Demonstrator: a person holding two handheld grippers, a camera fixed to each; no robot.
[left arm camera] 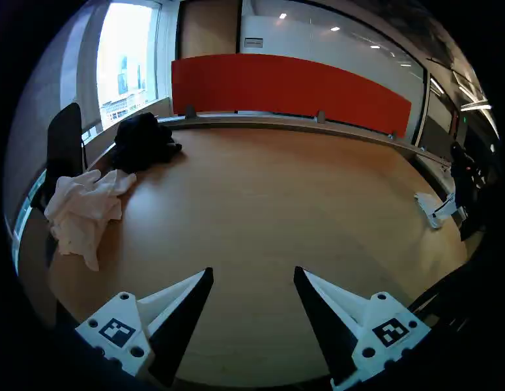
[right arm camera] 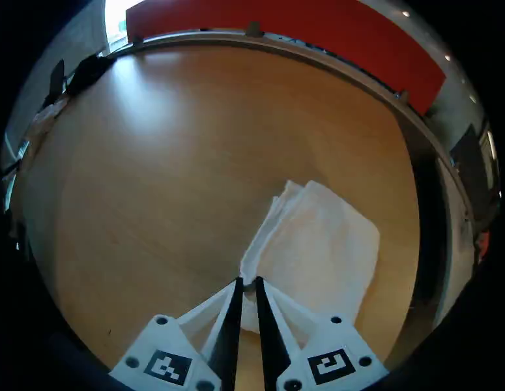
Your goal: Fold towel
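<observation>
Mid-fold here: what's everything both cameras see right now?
folded towel: one, white, flat on the table ahead of the right gripper
crumpled cloth pile: one, white, table's left edge in the left gripper view
dark bundle: one, black, behind that pile
table: one, light wood
partition: one, red, along the table's far edge
chair: one, black, left of the table
window: one, bright, far left
left gripper: one, white with black fingers, open over bare table
right gripper: one, same colours, closed on the folded towel's near corner
</observation>
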